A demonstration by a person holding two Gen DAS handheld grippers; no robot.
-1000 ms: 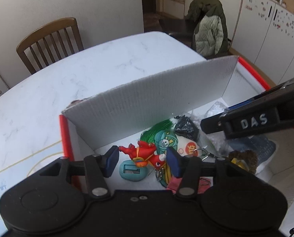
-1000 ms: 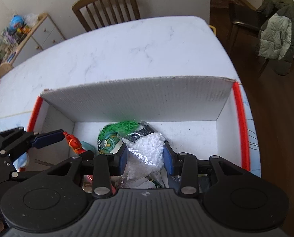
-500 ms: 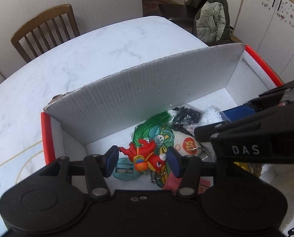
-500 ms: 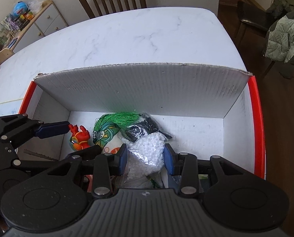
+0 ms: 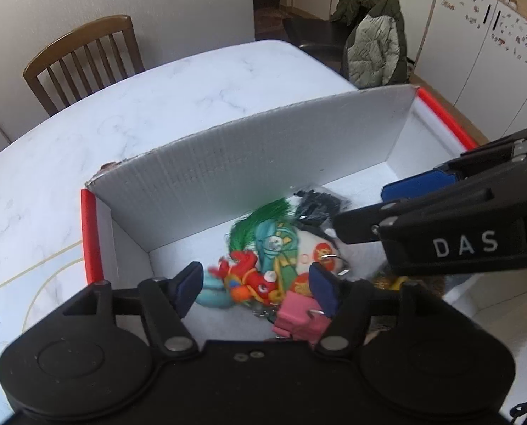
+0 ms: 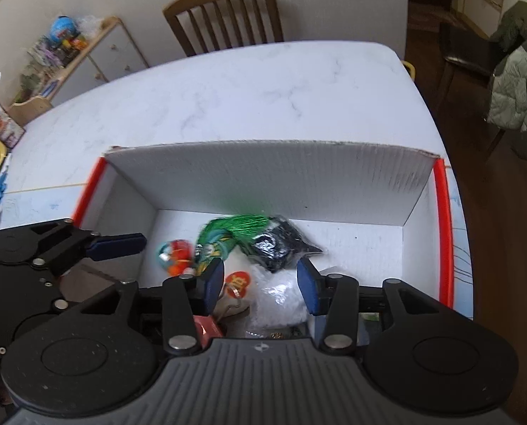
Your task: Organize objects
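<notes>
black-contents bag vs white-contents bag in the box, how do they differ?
The black bag lies nearer the box's back wall; the white bag lies nearer, between the open right gripper's fingertips. The black bag holds dark pieces, the white bag pale ones. The black bag looks smaller. Both are clear plastic pouches.

Blurred red figurine (image 5: pixel 249 278), perhaps a dragon; pink block (image 5: pixel 298 318) half hidden behind left hand-held gripper (image 5: pixel 256 288).

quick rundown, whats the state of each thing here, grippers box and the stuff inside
left gripper: jaws open, over red toy
right gripper: jaws open, over white bead bag
box: open, far flap upright
red toy: lying loose
white bead bag: lying loose
black bag: lying in box
</notes>
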